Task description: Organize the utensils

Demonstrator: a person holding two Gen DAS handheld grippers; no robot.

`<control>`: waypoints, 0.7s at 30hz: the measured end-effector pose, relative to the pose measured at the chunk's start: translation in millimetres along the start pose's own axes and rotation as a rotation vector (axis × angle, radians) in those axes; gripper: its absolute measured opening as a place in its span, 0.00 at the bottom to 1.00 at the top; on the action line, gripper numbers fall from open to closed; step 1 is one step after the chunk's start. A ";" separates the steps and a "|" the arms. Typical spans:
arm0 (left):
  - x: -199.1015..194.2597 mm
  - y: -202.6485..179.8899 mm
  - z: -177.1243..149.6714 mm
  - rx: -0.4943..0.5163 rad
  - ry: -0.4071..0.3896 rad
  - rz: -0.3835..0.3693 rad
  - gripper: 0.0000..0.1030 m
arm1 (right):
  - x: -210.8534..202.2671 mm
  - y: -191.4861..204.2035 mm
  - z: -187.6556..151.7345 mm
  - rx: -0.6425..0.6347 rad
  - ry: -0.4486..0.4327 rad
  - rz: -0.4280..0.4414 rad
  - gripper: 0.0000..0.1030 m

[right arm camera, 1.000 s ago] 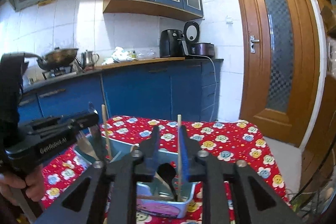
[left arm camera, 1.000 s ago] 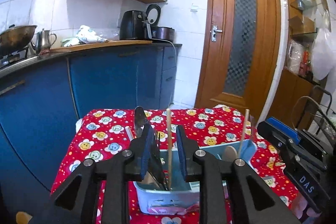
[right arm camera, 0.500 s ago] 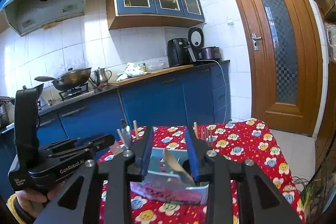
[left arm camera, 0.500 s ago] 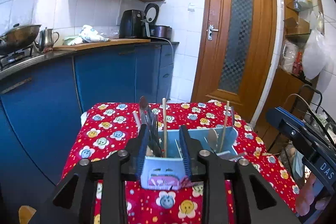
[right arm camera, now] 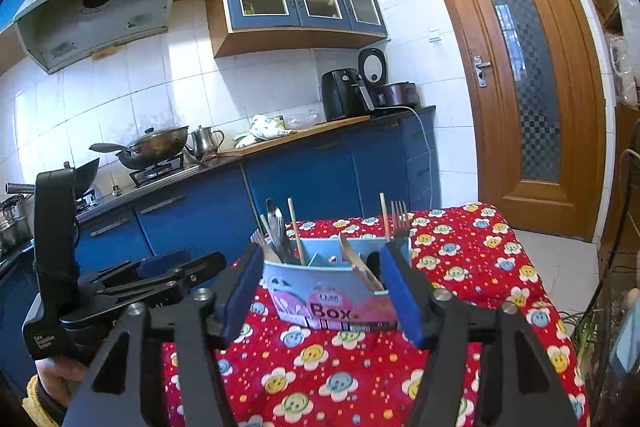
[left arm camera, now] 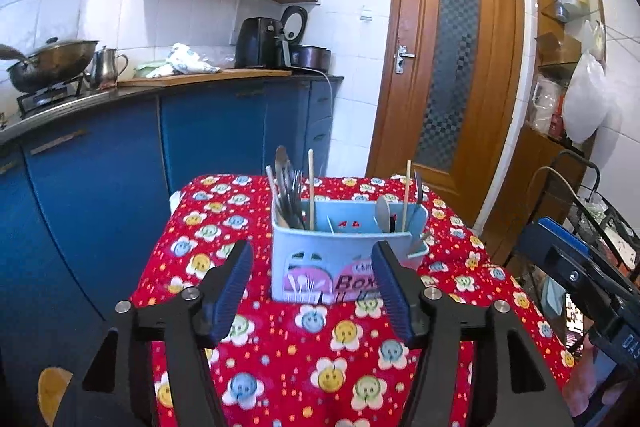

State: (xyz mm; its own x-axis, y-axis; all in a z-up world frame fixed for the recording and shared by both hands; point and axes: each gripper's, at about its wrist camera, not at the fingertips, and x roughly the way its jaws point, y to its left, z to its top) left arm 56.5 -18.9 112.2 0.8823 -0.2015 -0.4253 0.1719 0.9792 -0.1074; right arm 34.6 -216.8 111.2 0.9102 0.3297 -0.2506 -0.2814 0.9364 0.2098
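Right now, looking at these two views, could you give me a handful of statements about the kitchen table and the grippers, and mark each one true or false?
1. Both the left gripper and the right gripper are open and hold nothing. True.
2. The box lies tipped on its side. False: it stands upright on the tablecloth.
3. A fork stands with its tines up at the right end of the box. True.
4. The chopsticks lie flat on the tablecloth. False: they stand upright in the box.
5. The door stands wide open. False: it is shut.
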 end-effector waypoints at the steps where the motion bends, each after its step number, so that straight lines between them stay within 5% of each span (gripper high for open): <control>1: -2.9 -0.6 -3.2 0.001 0.002 0.005 0.65 | -3.9 1.0 -2.7 -0.001 0.000 -0.003 0.69; 7: -18.0 -7.0 -28.5 0.028 0.002 0.022 0.75 | -19.7 3.3 -19.1 0.011 0.016 -0.026 0.80; 21: -7.6 -3.2 -82.2 0.039 -0.025 0.135 0.75 | -19.6 -7.5 -72.2 0.047 0.050 -0.091 0.99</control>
State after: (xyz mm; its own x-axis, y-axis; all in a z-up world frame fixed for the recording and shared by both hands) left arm 13.3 -22.3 41.9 0.9092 -0.0674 -0.4110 0.0671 0.9976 -0.0152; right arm -3.1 -221.6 46.3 0.9147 0.2499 -0.3175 -0.1821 0.9565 0.2280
